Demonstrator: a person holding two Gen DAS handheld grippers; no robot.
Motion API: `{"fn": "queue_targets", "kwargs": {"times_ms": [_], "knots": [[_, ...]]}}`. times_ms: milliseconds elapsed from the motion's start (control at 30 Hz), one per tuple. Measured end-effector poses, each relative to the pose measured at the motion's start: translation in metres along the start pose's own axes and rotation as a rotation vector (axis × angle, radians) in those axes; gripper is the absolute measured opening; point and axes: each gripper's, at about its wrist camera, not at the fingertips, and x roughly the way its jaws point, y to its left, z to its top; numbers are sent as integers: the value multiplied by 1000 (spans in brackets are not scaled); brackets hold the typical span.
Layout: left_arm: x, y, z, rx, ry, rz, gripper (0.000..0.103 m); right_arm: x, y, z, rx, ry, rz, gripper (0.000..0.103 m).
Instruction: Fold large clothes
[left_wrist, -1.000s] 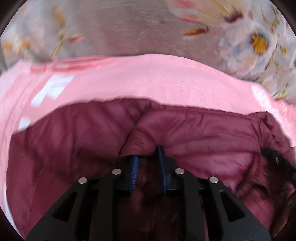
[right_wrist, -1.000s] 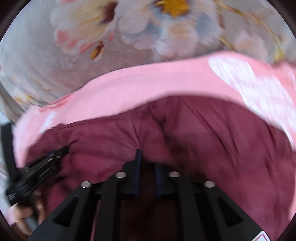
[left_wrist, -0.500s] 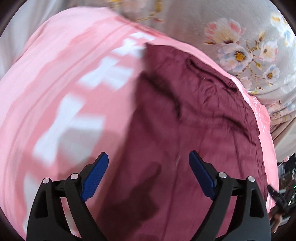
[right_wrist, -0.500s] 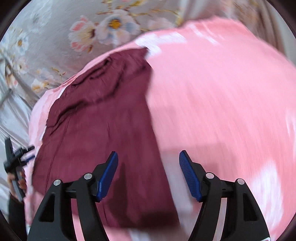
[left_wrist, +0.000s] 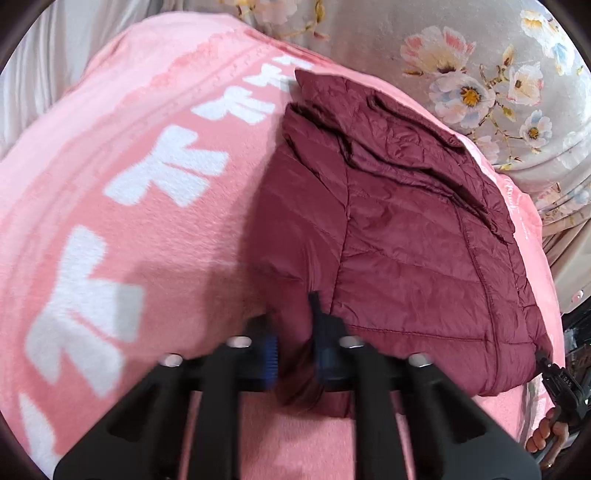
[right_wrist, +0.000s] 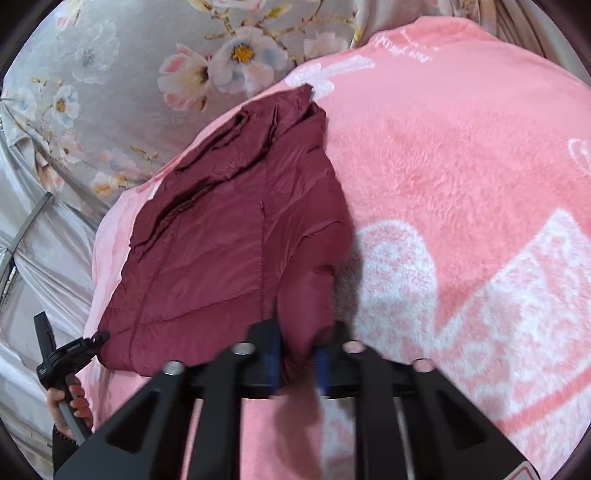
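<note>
A maroon quilted puffer jacket (left_wrist: 399, 229) lies folded on a pink blanket (left_wrist: 140, 206). My left gripper (left_wrist: 293, 350) is shut on the jacket's near left corner, with fabric bunched between the blue pads. In the right wrist view the same jacket (right_wrist: 221, 243) lies to the left, and my right gripper (right_wrist: 297, 360) is shut on its near right corner, a fold of fabric rising between the fingers. The other gripper shows at each view's edge: the right one (left_wrist: 557, 380) and the left one (right_wrist: 70, 356).
The pink blanket (right_wrist: 461, 192) with white patterns covers the surface. A grey floral sheet (left_wrist: 480, 74) lies beyond the jacket, also in the right wrist view (right_wrist: 129, 74). A person's hand (right_wrist: 70, 402) holds the left gripper's handle.
One second ago both grippers were shut on the jacket. Half a second ago both were open above it. Now both have come down and shut on the near corners.
</note>
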Motion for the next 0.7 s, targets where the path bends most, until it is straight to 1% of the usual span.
{"fn": "queue_targets", "kwargs": {"times_ms": [100,167,233,300,367,433,467,567,633,700], "knots": [[-34,0,-6,10,-33,-57,6,-31,11,-4,-44,-51,12,4],[-68,2,-16,19,-66,-99,6,-55,17,-7,-67,-79,34,4],[-95,6,-26,13,-89,-142,6,-88,23,-11,-107,-118,50,4],[-135,14,-43,-7,-119,-199,5,-130,30,-19,-150,-171,60,4],[-163,18,-53,-21,-140,-233,5,-163,38,-26,-178,-217,69,4],[-203,19,-63,-21,-189,-248,5,-200,48,-32,-224,-284,82,3],[-215,18,-64,-20,-210,-253,5,-214,52,-33,-238,-309,89,3],[-256,13,-60,-16,-297,-271,5,-247,69,-27,-259,-394,130,3],[-268,4,-47,7,-348,-261,5,-256,80,-15,-255,-448,159,3],[-264,-5,-30,17,-365,-229,6,-252,87,3,-247,-470,174,3]]}}
